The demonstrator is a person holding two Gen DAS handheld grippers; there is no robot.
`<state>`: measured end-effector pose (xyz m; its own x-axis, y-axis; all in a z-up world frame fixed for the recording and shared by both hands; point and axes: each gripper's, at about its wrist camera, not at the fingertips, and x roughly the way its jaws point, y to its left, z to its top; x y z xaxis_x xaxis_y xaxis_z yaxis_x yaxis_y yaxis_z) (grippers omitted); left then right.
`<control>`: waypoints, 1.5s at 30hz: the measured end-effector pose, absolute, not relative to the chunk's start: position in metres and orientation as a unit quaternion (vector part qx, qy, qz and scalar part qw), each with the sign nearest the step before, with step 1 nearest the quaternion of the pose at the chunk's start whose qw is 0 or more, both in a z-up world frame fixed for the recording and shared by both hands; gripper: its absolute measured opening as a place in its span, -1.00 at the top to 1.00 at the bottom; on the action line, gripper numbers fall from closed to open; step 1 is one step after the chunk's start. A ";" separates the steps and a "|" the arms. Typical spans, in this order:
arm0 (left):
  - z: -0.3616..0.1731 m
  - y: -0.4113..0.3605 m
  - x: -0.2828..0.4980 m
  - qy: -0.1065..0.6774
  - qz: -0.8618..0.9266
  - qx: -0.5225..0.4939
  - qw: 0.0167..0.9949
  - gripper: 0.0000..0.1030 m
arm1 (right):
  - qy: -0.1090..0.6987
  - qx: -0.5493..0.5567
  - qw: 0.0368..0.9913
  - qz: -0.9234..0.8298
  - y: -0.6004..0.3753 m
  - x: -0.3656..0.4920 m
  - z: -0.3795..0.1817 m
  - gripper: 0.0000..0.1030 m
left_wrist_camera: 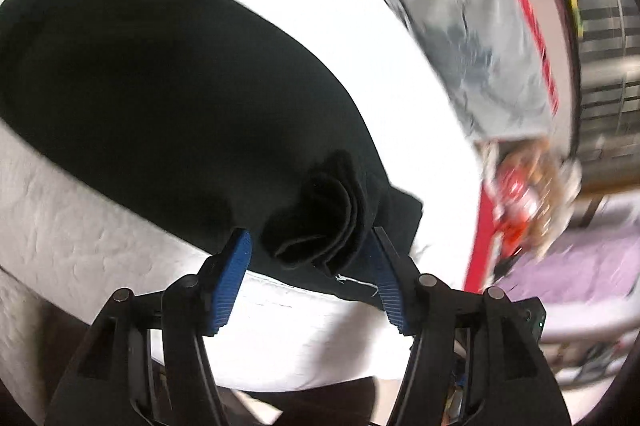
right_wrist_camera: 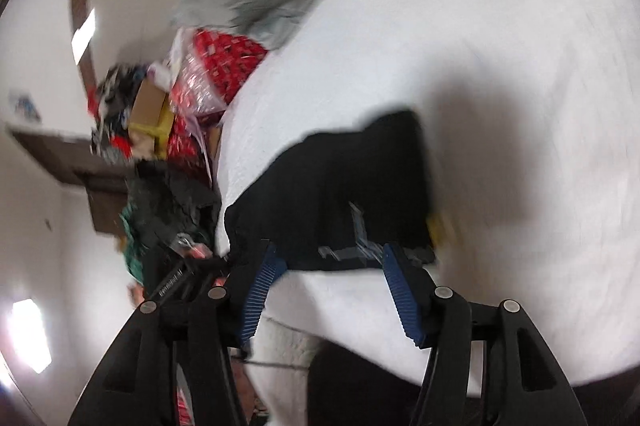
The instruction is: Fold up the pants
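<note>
Black pants [left_wrist_camera: 168,94] are shown lying on a white bedspread [left_wrist_camera: 392,74], near its front edge, already doubled over into a long dark band.

The left gripper [left_wrist_camera: 308,258] is held with its blue pads [left_wrist_camera: 230,282] spread apart on either side of a rolled bunch of cloth at the near end of the pants; neither pad is seen pressing on the fabric, so the bunch is judged released rather than gripped. The right gripper [right_wrist_camera: 328,266] is likewise spread, its pads standing just before the near edge of the pants [right_wrist_camera: 352,186], with nothing pinched between them.

The fabric is judged soft, limp and light: it sags into folds, keeps no shape of its own, and several layers may slide over one another. A hold is best taken at a thick stacked edge or corner, with all layers caught together, so that the fold is not pulled open.

In the left wrist view the full length of the pants and the layered roll are shown, along with a grey patterned blanket [left_wrist_camera: 460,18] further back. In the right wrist view only a short end is seen, bearing a pale printed mark; a cluttered heap of boxes and bags [right_wrist_camera: 192,98] beside the bed is shown there alone. Both views are blurred.
</note>
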<state>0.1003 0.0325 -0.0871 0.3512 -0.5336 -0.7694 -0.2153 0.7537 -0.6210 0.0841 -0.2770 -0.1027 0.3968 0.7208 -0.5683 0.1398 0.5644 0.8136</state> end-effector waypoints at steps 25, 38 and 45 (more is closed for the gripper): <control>-0.098 -0.003 0.153 0.605 -0.109 -0.197 0.764 0.58 | 0.490 0.536 0.677 0.120 -0.280 0.074 -0.187 0.71; -0.098 0.032 0.125 0.610 -0.142 -0.301 0.719 0.04 | 0.456 0.434 0.765 0.138 -0.299 0.094 -0.108 0.02; -0.103 0.012 0.139 0.630 -0.167 -0.296 0.699 0.03 | 0.469 0.420 0.762 0.154 -0.284 0.114 -0.112 0.02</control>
<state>0.1393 0.0116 -0.1029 0.1511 -0.6053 -0.7816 -0.1398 0.7696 -0.6230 0.1141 -0.2844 -0.1120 0.5131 0.6279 -0.5852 0.1602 0.5998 0.7840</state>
